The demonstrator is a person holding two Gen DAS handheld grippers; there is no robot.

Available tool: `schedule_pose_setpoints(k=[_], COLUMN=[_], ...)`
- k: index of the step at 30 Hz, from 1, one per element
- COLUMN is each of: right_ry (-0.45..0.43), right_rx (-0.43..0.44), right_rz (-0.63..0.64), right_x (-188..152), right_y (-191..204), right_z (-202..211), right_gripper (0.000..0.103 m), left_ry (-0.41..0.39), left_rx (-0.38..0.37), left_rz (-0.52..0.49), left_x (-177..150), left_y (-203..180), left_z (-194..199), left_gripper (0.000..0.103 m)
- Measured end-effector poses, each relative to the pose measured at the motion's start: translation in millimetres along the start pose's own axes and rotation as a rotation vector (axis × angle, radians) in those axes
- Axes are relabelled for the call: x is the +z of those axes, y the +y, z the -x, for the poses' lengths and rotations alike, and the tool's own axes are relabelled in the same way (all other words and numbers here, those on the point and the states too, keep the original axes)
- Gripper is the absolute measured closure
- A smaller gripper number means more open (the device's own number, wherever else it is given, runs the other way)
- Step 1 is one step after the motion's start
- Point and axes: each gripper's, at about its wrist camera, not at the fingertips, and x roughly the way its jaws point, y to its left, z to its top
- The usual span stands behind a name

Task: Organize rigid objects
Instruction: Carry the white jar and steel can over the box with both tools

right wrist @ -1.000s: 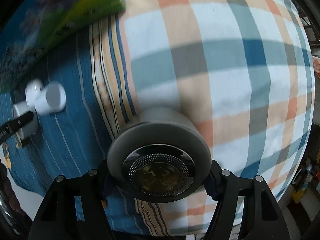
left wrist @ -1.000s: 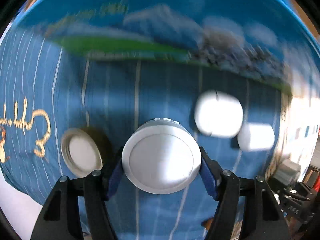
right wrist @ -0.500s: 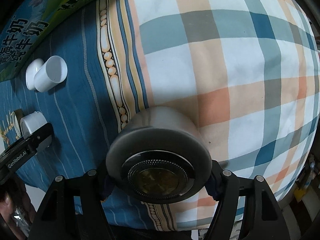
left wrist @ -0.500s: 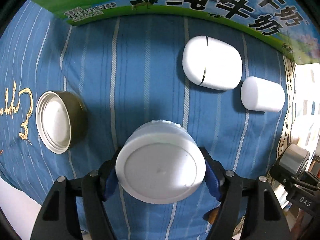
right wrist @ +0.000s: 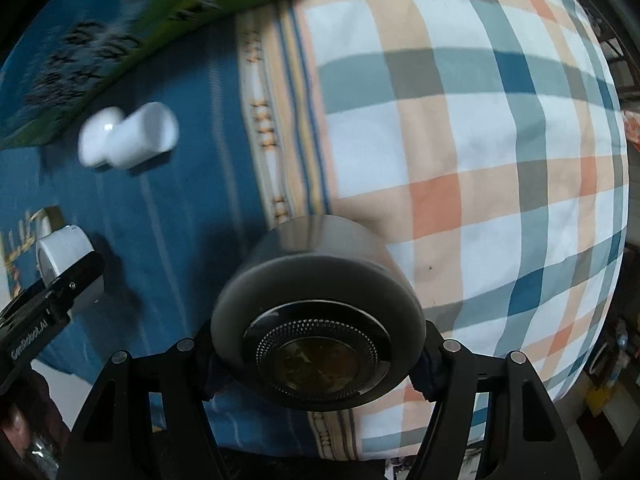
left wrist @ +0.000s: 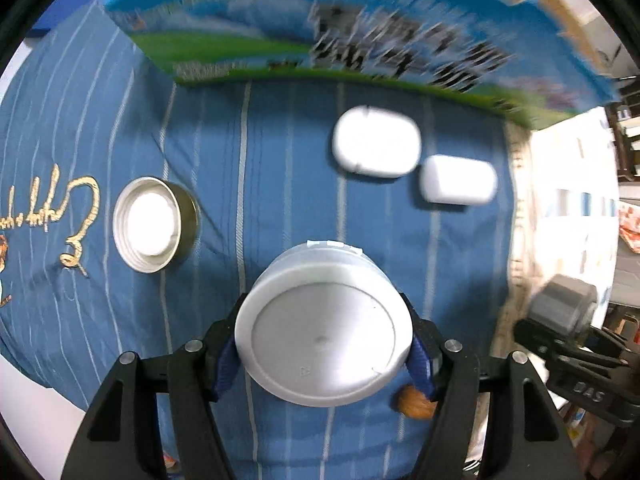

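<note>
A white round jar [left wrist: 324,340] hangs bottom-up over the blue striped cloth [left wrist: 280,160]. My left gripper [left wrist: 324,358] is shut on it, its jaws closing, blue pads against the jar's sides. Over the seam between the blue and plaid cloths, my right gripper [right wrist: 316,360] is shut on a grey jar with a dark metal base [right wrist: 316,320], its jaws closing too. On the cloth lie a gold lid with a white inside [left wrist: 154,224], a white oval case [left wrist: 376,142] and a white short cylinder [left wrist: 458,180]. The right gripper with its grey jar [left wrist: 564,306] shows at the left view's right edge.
A blue and green milk carton box [left wrist: 360,40] stands along the far edge of the blue cloth. A plaid cloth [right wrist: 480,140] covers the right side. A small brown nut-like thing [left wrist: 414,402] lies under the white jar. The left gripper [right wrist: 52,300] appears at the right view's left edge.
Both grippers have slid across the cloths and lifted a little, each still holding its jar. The items on the cloth look smaller, and the box has shifted in view.
</note>
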Motion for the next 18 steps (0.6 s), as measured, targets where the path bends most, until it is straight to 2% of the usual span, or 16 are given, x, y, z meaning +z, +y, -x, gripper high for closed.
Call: schedule_pose_setpoints(k=[6, 11, 16, 18], right_ry=[-0.058, -0.131, -0.203, -0.223], right_rx=[0.042, 0.082, 0.115, 0.128], right_rz=[0.055, 0.105, 0.162, 0.178], right_x=[-16, -26, -25, -14], right_y=[25, 45, 62, 70], right_z=[36, 81, 128, 147], right_gripper=[0.031, 0.031, 0.031, 0.031], left_ry=[-0.092, -0.168, -0.259, -0.29], left_rx=[-0.032, -0.08, -0.114, -0.126], left_rz=[-0.045, -0.048, -0.037, -0.032], left_x=[-11, -8, 12, 24], left_y=[-11, -9, -5, -1], left_z=[55, 108, 153, 171], left_gripper=[0.037, 0.037, 0.037, 0.037])
